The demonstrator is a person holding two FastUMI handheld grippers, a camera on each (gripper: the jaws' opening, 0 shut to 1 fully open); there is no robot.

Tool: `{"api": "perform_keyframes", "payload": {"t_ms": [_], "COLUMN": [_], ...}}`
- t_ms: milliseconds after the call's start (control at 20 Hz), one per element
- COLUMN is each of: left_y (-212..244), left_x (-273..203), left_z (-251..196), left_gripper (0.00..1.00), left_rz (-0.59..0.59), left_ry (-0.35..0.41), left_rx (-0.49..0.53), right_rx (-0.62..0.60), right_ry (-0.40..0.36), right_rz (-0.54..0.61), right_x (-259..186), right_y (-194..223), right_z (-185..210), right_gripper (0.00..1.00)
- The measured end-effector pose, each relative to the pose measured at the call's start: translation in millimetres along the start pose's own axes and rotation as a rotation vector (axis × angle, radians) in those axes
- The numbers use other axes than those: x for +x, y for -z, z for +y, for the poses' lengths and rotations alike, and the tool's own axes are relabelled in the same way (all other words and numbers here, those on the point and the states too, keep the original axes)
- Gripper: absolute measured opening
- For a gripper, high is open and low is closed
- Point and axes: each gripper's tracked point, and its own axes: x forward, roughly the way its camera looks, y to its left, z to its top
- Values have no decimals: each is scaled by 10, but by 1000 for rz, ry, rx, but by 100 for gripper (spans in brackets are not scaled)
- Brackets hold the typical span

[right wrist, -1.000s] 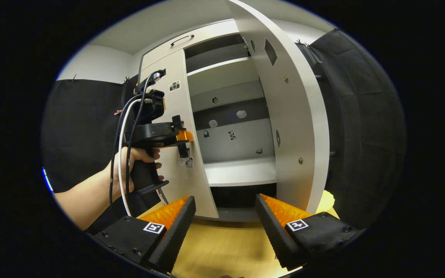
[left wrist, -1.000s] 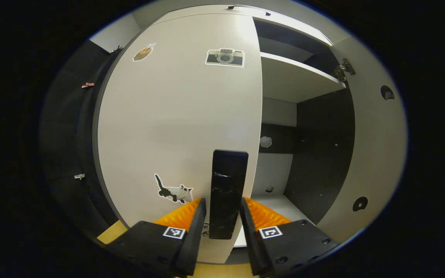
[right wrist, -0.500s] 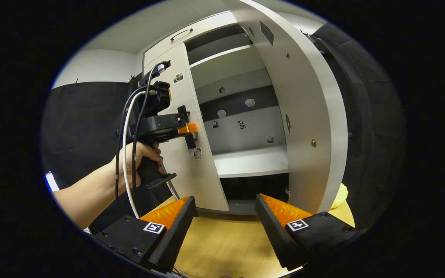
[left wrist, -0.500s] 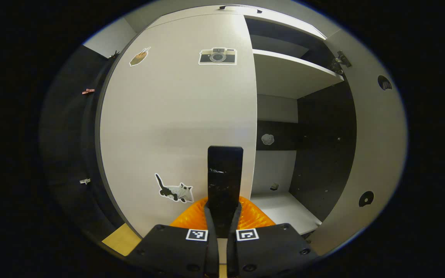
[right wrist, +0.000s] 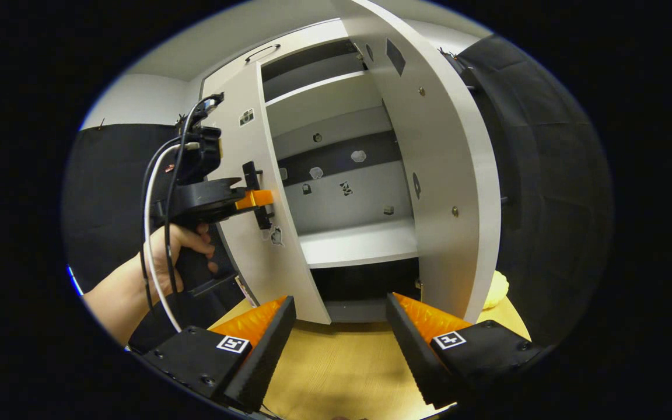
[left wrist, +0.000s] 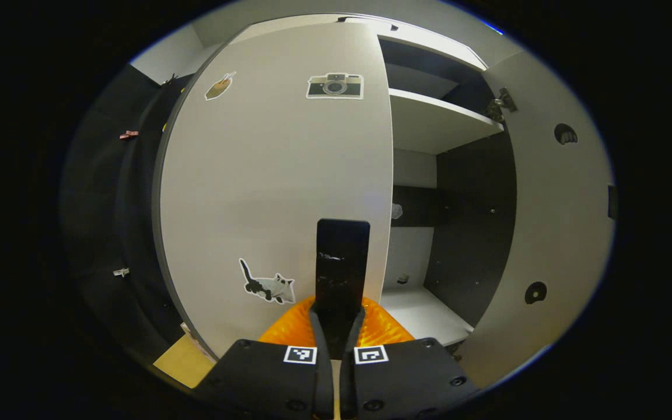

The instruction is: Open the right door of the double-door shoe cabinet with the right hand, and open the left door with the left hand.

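The left gripper (left wrist: 336, 326) is gripping the black handle (left wrist: 342, 265) of the left door (left wrist: 272, 175), both orange fingers (left wrist: 289, 329) pressing together on the bar; a second ago they were standing apart on either side of it, and by half a second ago they had closed. Since then the left door is starting to swing: in the right gripper view its free edge is coming away from the cabinet front and the hand (right wrist: 167, 262) holding the left gripper (right wrist: 257, 198) is drawing back toward the person (a small angle so far, judging by the narrow gap). This suggests the grasp is secure and the pull is under way, so the second half of the task is beginning. The right gripper (right wrist: 340, 326) is hanging with its fingers wide apart, holding nothing, over the wooden floor (right wrist: 336, 373), just in front of the right door (right wrist: 447, 192), which is already standing fully open. Count: two doors, one open and one starting; one handle visible; two shelves (right wrist: 359, 248) visible inside; three stickers (left wrist: 334, 86) on the left door's face (camera, cat, and a small one at top left); several small stickers on the cabinet's back panel, too small to count reliably.
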Motion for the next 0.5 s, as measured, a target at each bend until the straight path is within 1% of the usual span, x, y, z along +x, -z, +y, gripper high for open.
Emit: {"api": "perform_keyframes", "payload": {"t_ms": [100,300,500], "left_y": [-3,2,8], "left_x": [-15,-60,-107], "left_z": [15,54,97], "left_gripper": [9,9,9], "left_rz": [-4,-3,-5], "left_ry": [27,64,116], "left_rx": [4,-7,-21], "right_rx": [-5,-27,-25], "right_ry": [21,68,113], "right_rz": [3,-32,-33], "right_x": [-55,-69,-77], "right_y": [32,-36,-4], "right_z": [60,154,246], "right_gripper": [98,98,98]}}
